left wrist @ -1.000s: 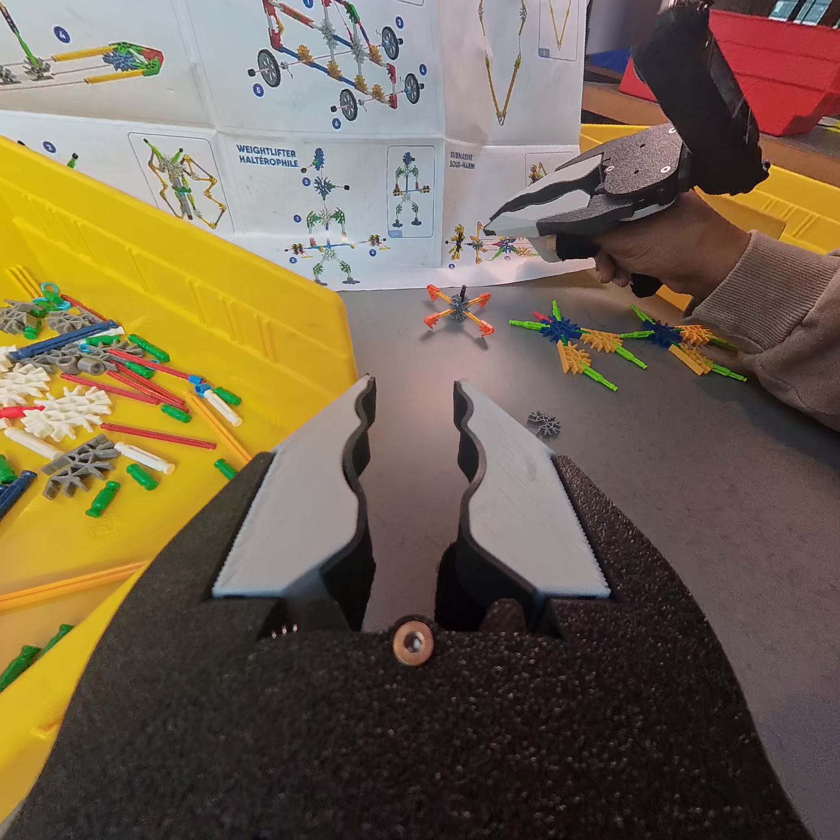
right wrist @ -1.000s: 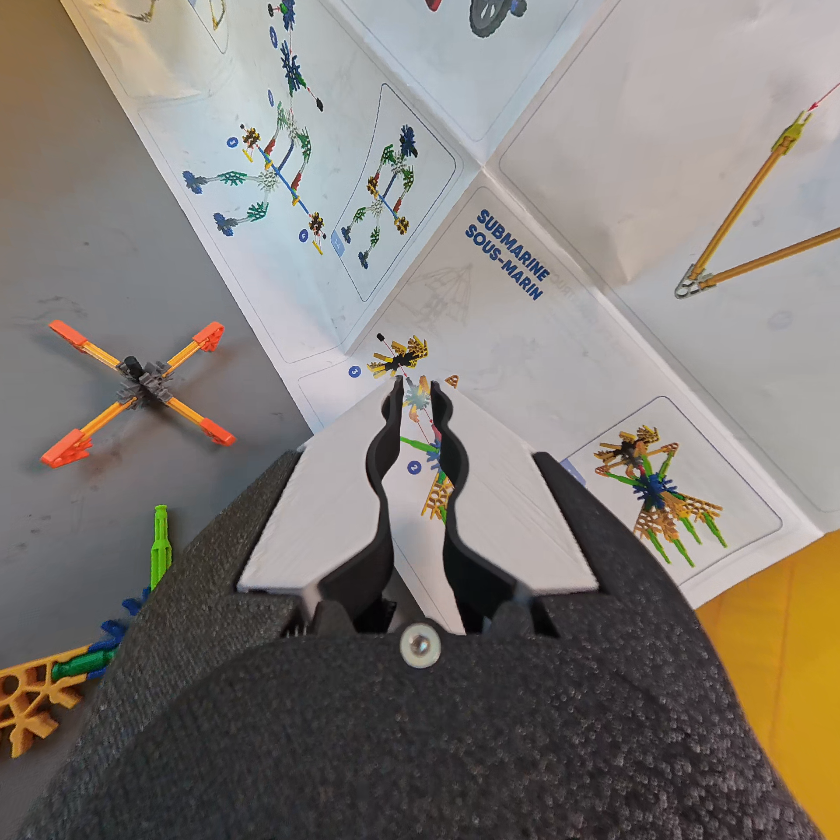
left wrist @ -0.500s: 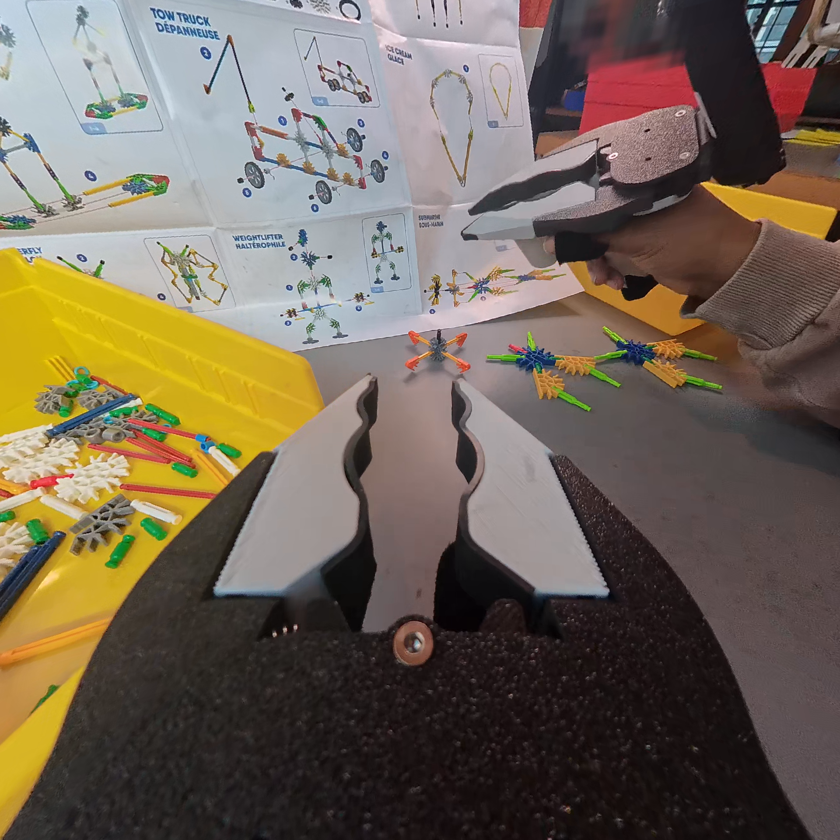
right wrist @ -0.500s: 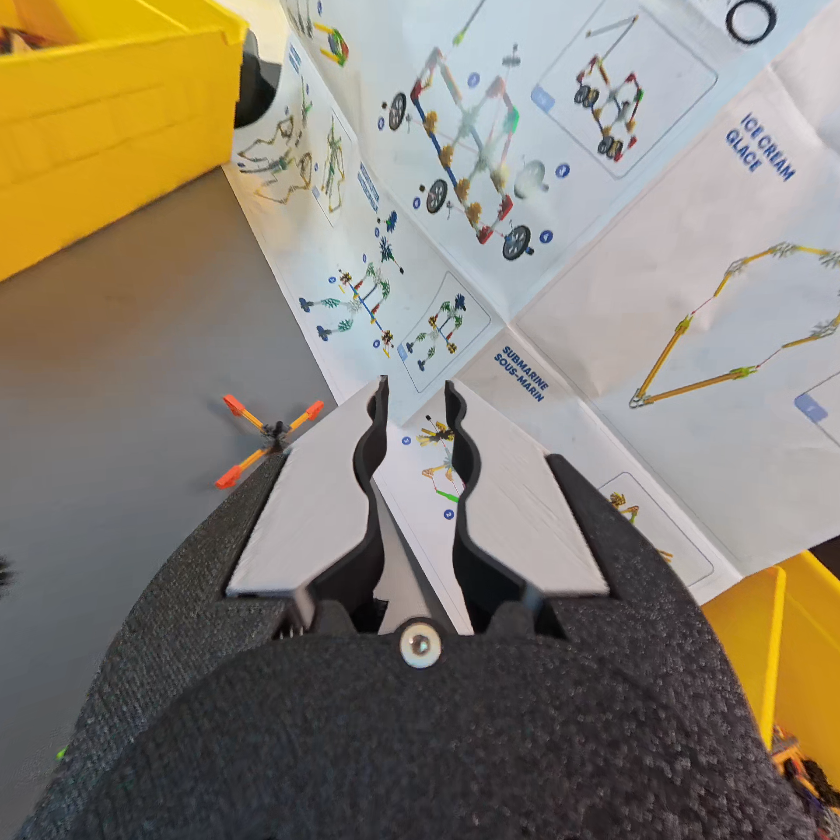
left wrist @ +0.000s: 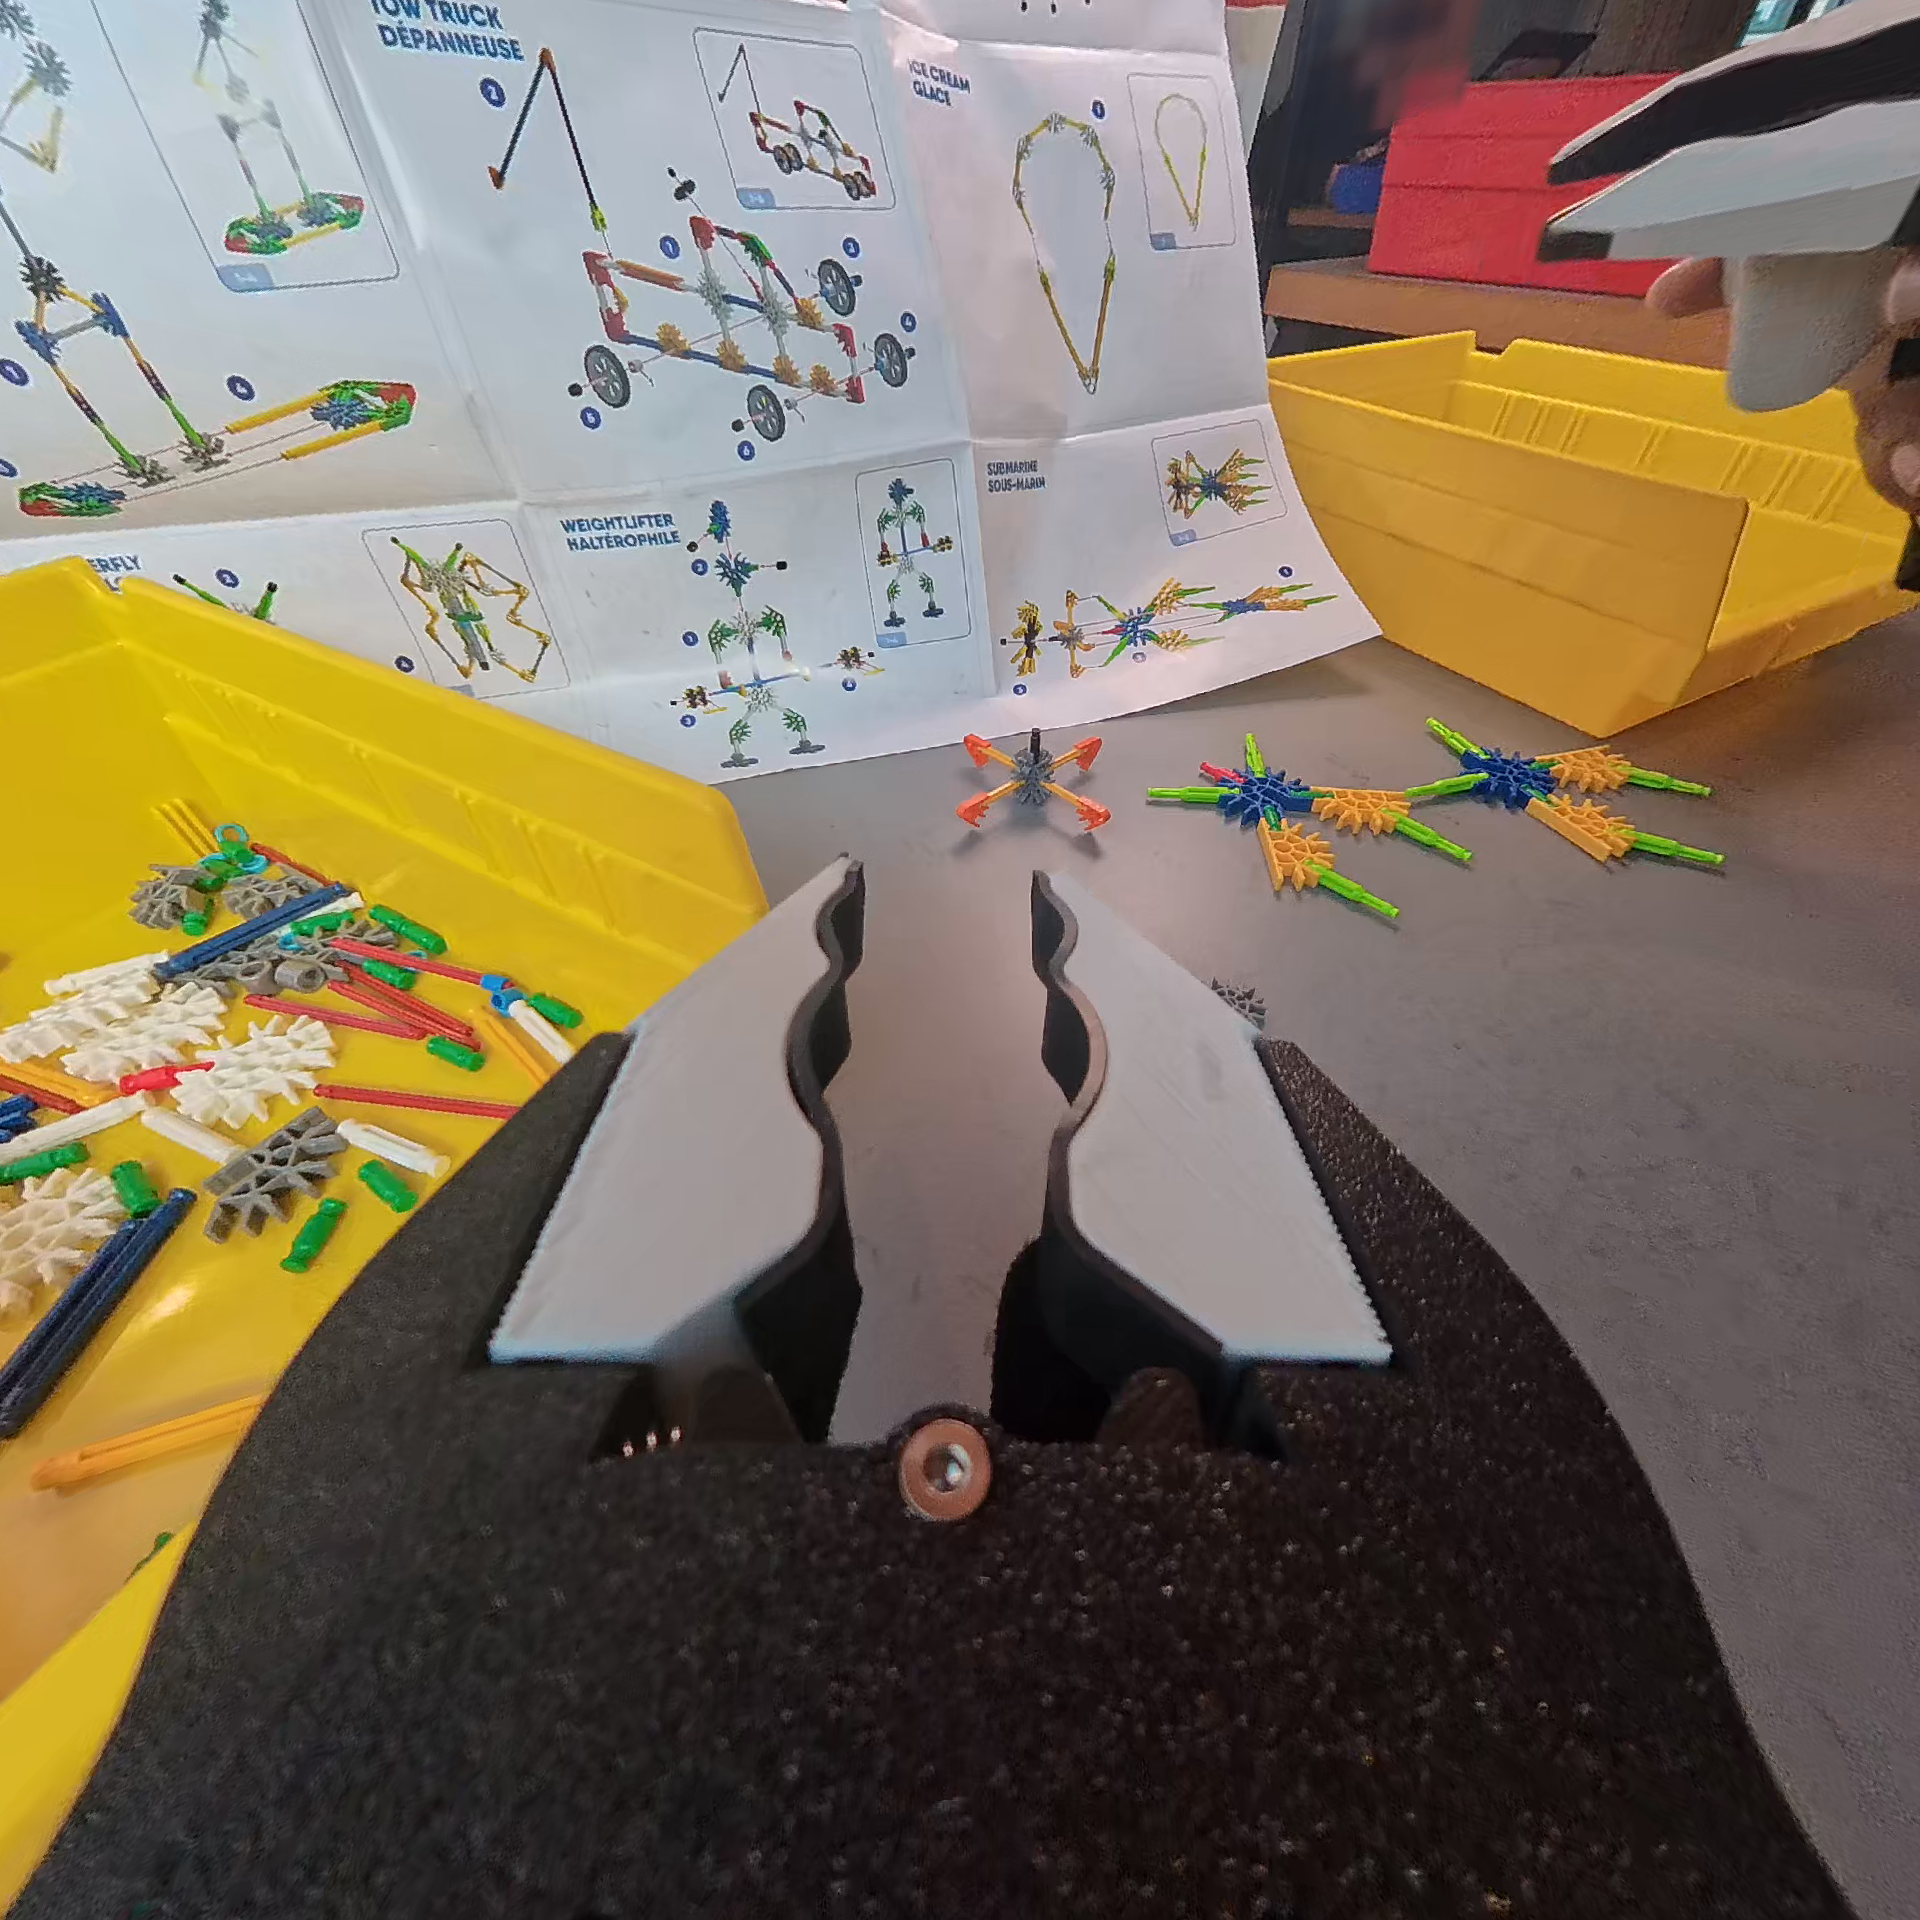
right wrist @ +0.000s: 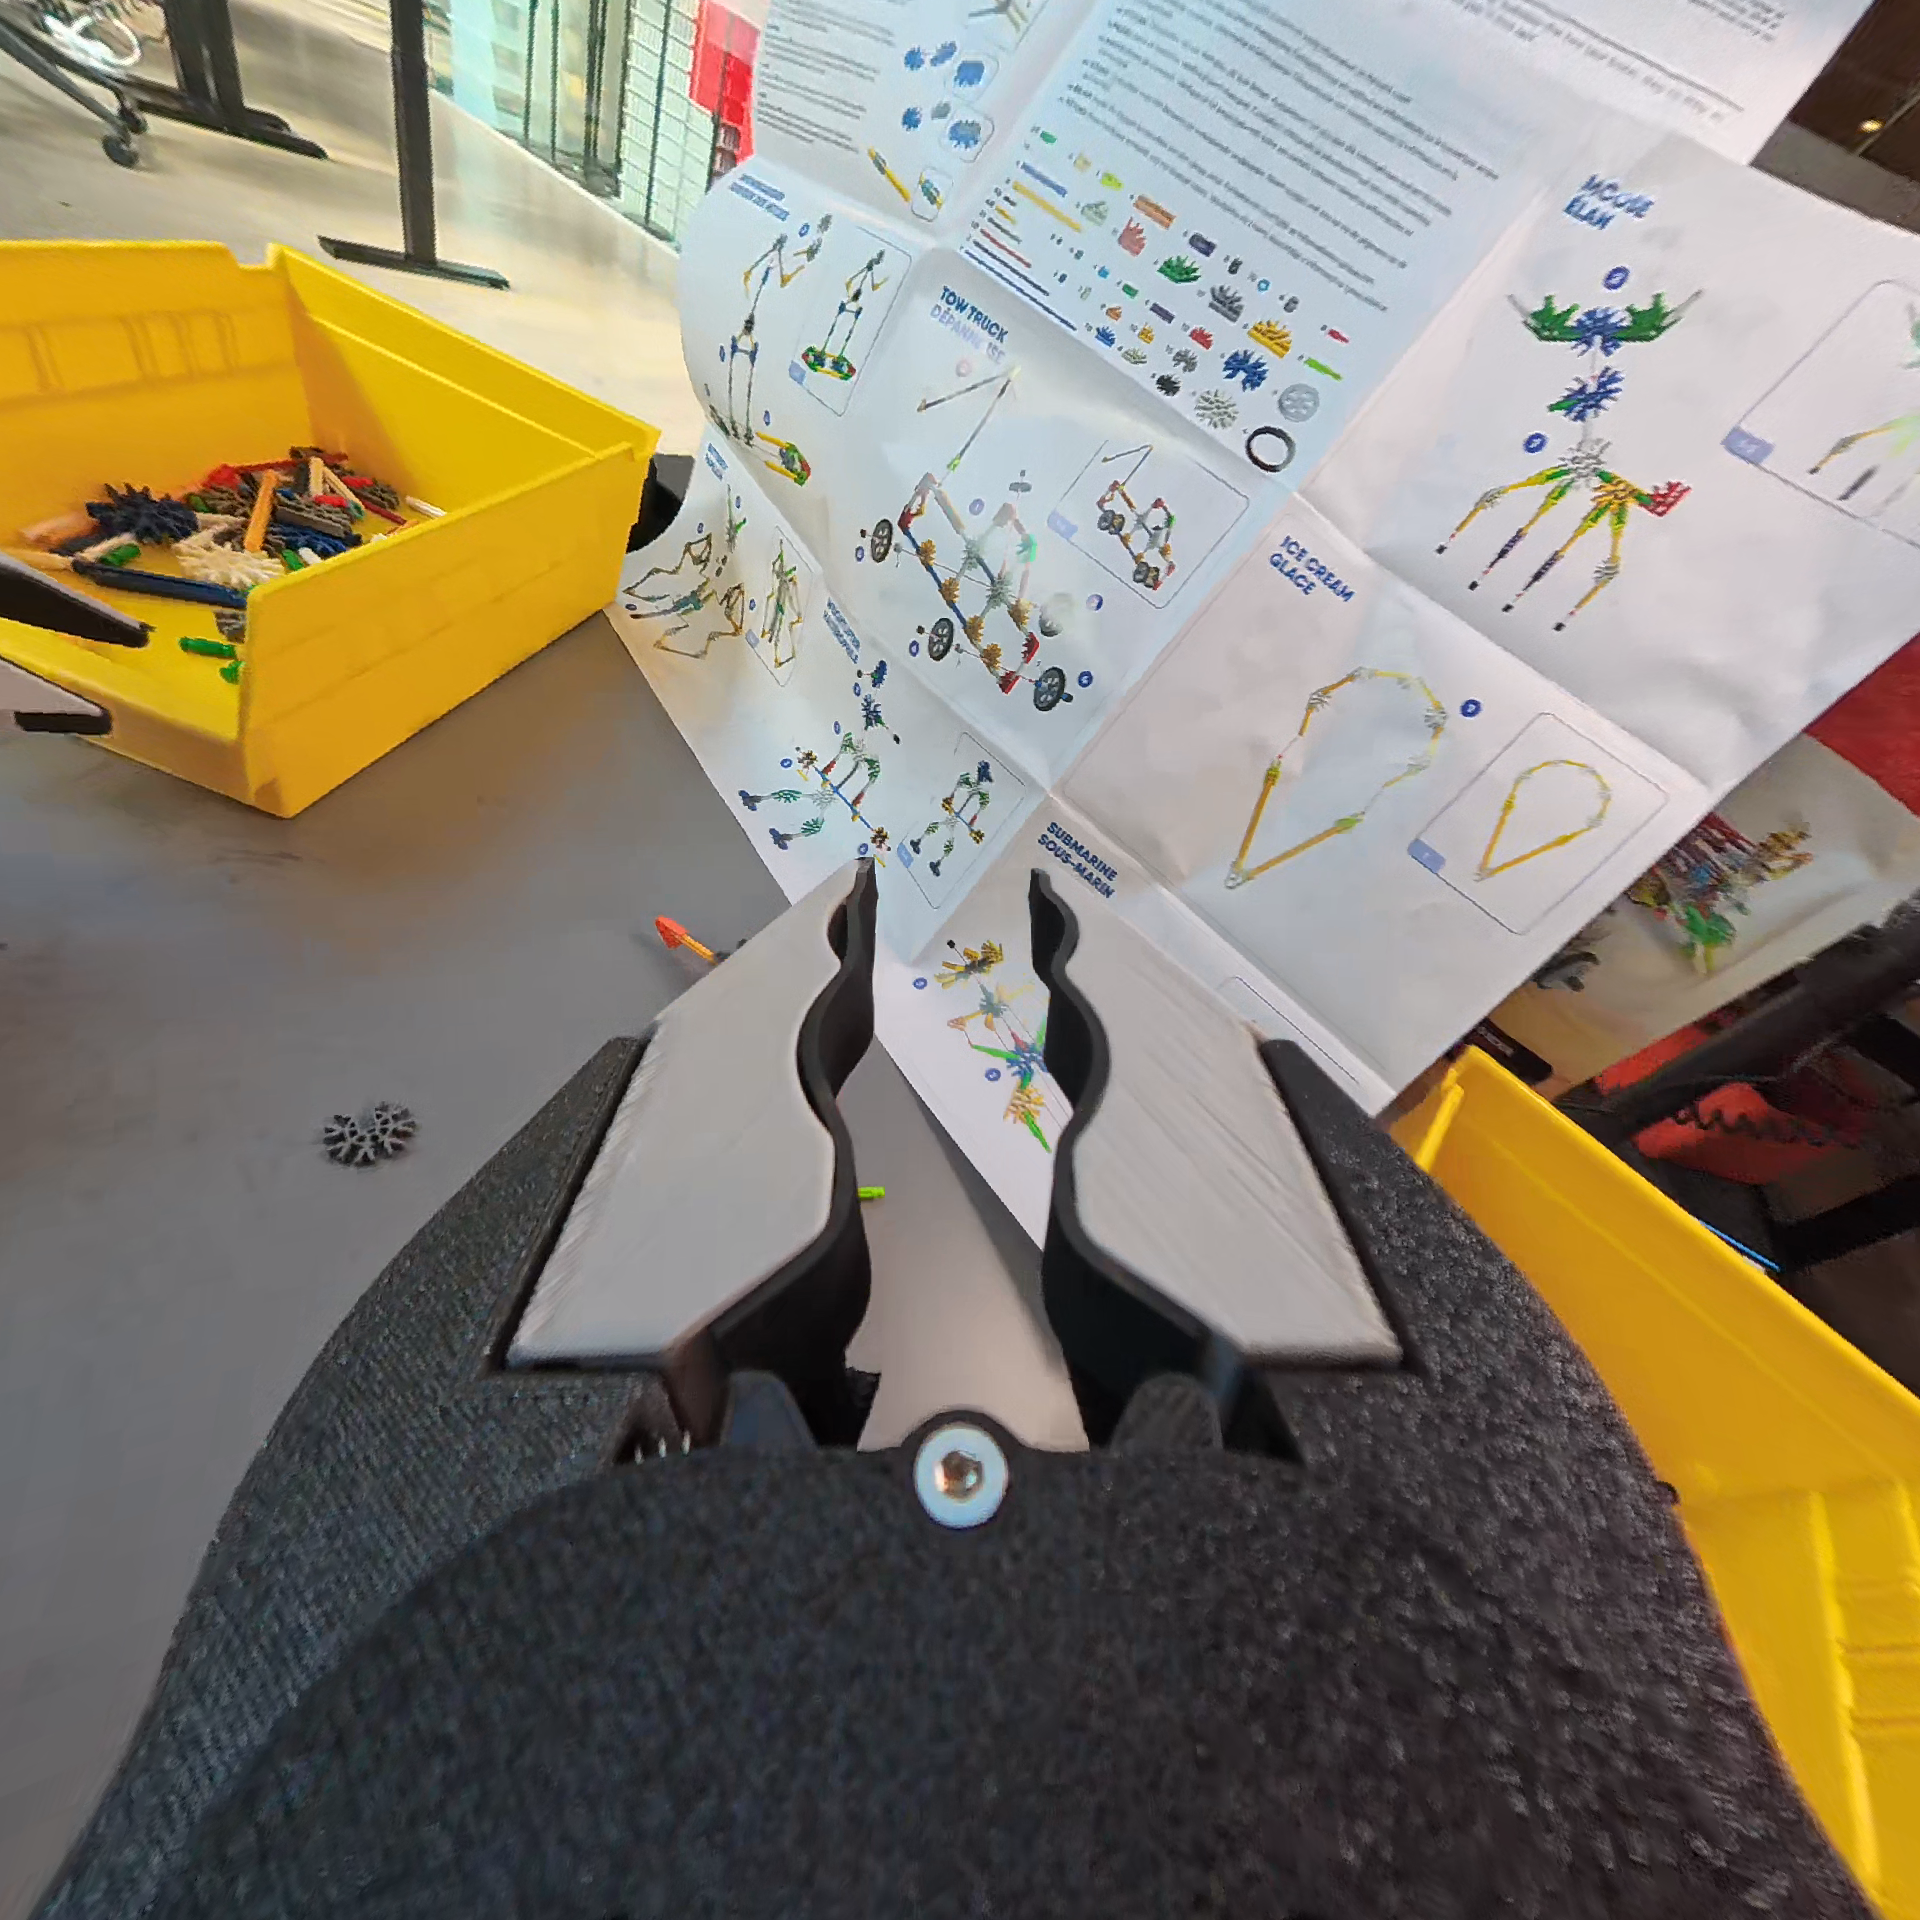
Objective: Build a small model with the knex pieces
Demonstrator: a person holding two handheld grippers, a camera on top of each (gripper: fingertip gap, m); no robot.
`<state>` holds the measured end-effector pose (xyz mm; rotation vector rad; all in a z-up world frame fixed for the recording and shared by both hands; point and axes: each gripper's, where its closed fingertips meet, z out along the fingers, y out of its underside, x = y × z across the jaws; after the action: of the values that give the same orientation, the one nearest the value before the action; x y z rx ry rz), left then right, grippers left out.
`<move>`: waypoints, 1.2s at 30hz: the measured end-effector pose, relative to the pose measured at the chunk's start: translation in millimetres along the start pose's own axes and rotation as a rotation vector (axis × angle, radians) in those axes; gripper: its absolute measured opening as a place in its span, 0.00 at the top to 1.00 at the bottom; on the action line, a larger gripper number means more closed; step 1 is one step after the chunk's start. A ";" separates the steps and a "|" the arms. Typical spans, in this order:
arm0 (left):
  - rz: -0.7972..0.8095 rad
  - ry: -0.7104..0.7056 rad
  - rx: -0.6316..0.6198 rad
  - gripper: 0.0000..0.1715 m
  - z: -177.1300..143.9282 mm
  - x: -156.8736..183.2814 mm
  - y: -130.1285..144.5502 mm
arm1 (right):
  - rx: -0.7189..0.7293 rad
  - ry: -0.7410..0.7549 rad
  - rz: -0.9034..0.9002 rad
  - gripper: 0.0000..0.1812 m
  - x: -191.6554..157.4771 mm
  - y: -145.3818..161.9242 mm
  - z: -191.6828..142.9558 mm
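My left gripper (left wrist: pixel 945 883) is open and empty above the grey table, pointing at a small orange cross-shaped rod piece (left wrist: pixel 1029 792). To its right lie two blue, yellow and green rod assemblies (left wrist: pixel 1304 816) (left wrist: pixel 1558 795). A dark snowflake connector (left wrist: pixel 1236 1000) lies beside my right finger. My right gripper (right wrist: pixel 951 878) is open and empty, raised above the table and facing the propped instruction sheet (right wrist: pixel 1195 582). It shows at the top right of the left wrist view (left wrist: pixel 1714 177). The dark connector (right wrist: pixel 369 1132) lies at the lower left of the right wrist view.
A yellow bin (left wrist: pixel 436 769) of loose rods and connectors stands at the left; it also shows in the right wrist view (right wrist: pixel 436 623). A second yellow bin (left wrist: pixel 1538 540) stands at the back right. The instruction sheet (left wrist: pixel 644 343) stands along the back. A red box (left wrist: pixel 1455 197) sits behind. The grippers' ends are close to 25 cm from one another. The dark connector (right wrist: pixel 369 1132) lies around 12 cm away from my left fingertips.
My right gripper rose and pulled back from the sheet, and its jaws opened wider. My left gripper pulled back and tilted up, still open.
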<state>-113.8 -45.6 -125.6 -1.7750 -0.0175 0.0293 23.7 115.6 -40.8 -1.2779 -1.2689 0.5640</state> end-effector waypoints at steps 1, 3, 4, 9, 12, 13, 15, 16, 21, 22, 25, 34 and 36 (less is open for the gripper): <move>0.003 0.001 -0.006 0.81 0.9 0.4 1.4 | 0.013 0.031 0.000 0.85 7.1 1.2 -11.6; 0.008 0.000 -0.011 0.81 1.5 1.1 2.8 | 0.024 0.121 -0.001 0.85 29.3 5.6 -34.2; 0.010 -0.001 -0.009 0.81 1.3 1.1 2.5 | 0.024 0.175 0.003 0.84 44.2 8.5 -45.2; -0.010 0.003 -0.019 0.81 2.8 0.9 5.3 | -0.020 0.434 0.089 0.84 132.2 31.3 -101.3; -0.025 0.006 -0.020 0.81 2.7 2.2 5.4 | -0.070 0.475 0.187 0.84 169.8 55.4 -120.7; -0.025 0.001 -0.021 0.81 2.8 2.0 5.5 | -0.089 0.468 0.219 0.84 178.5 64.9 -122.0; -0.025 -0.012 -0.028 0.81 3.2 0.6 7.2 | -0.135 0.439 0.277 0.85 190.2 83.7 -117.6; -0.029 -0.018 -0.031 0.81 3.4 -0.1 8.0 | -0.159 0.402 0.304 0.85 191.2 92.0 -110.8; -0.031 -0.041 -0.042 0.81 4.3 -2.1 10.5 | -0.436 0.244 0.324 0.86 191.9 156.8 -56.7; -0.029 -0.042 -0.045 0.81 4.6 -1.8 11.1 | -0.494 0.209 0.341 0.86 191.7 172.7 -44.8; -0.012 -0.046 -0.050 0.81 4.4 -1.2 12.6 | -0.599 0.082 0.452 0.86 185.9 210.4 -12.8; -0.038 -0.050 -0.063 0.82 5.5 -9.6 18.8 | -0.731 0.032 0.561 0.88 189.9 261.4 21.9; -0.044 -0.040 -0.068 0.82 6.8 -9.3 20.2 | -0.745 0.030 0.554 0.89 189.5 261.9 23.1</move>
<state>-123.5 -43.2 -146.7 -1.8410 -0.0875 0.0331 139.7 365.1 -212.1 -2.2895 -1.1278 0.4563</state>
